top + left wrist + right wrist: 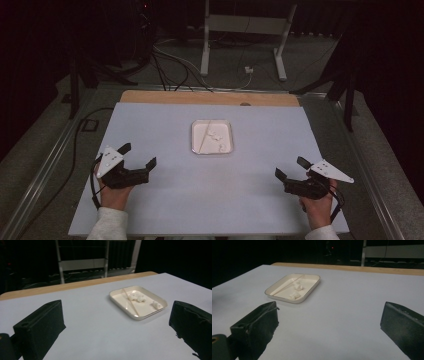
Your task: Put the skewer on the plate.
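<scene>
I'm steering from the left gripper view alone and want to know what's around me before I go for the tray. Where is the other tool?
Observer: The right tool is at the near right of the table top, well apart from the tray.
Operator: Is it carrying anything?
Observer: No. In the right gripper view its jaws stand open, with only bare table top between them.
Operator: And where am I relative to the tray?
Observer: In the high view the left tool is to the left of the tray and nearer the person. It is open, with nothing between its jaws.
</scene>
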`<state>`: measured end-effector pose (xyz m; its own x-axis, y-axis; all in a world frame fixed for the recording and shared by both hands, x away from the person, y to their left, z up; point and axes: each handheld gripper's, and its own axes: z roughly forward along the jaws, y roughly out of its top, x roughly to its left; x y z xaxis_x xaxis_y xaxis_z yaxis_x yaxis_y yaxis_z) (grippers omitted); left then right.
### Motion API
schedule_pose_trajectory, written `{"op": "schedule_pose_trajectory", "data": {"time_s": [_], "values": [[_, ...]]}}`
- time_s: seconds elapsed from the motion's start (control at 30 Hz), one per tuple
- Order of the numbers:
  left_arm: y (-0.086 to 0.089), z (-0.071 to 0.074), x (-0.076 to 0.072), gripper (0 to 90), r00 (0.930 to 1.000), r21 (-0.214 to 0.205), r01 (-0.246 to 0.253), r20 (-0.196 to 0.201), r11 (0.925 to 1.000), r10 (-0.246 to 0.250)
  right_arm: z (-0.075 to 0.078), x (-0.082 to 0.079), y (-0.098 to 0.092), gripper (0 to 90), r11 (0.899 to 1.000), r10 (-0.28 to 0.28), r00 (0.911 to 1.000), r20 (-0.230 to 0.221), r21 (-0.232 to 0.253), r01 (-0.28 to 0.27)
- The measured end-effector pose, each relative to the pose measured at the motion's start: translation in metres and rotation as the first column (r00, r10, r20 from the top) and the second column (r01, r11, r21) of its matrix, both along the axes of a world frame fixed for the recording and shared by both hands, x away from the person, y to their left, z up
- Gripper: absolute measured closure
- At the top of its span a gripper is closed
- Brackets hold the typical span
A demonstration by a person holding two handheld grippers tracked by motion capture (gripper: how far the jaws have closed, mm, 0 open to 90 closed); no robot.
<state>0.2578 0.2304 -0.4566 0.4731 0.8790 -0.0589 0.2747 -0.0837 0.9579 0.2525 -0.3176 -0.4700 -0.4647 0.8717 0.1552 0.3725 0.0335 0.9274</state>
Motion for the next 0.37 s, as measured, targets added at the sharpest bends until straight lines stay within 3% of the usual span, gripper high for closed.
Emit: {"op": "schedule_pose_trajectory", "data": {"time_s": [0.27,0.37], "values": [[0.021,0.000,-0.012,0.8,0.9992,-0.038,-0.041,0.004,0.9985,0.041,-0.002,-0.002,-0.010,1.8,1.000,-0.024,0.9997,0.005,0.012,0.024],[0.024,-0.001,-0.012,0.8,0.9997,-0.086,-0.022,-0.004,0.9960,0.022,0.000,-0.003,-0.011,1.8,0.999,-0.022,0.9997,-0.001,0.040,0.022]]}}
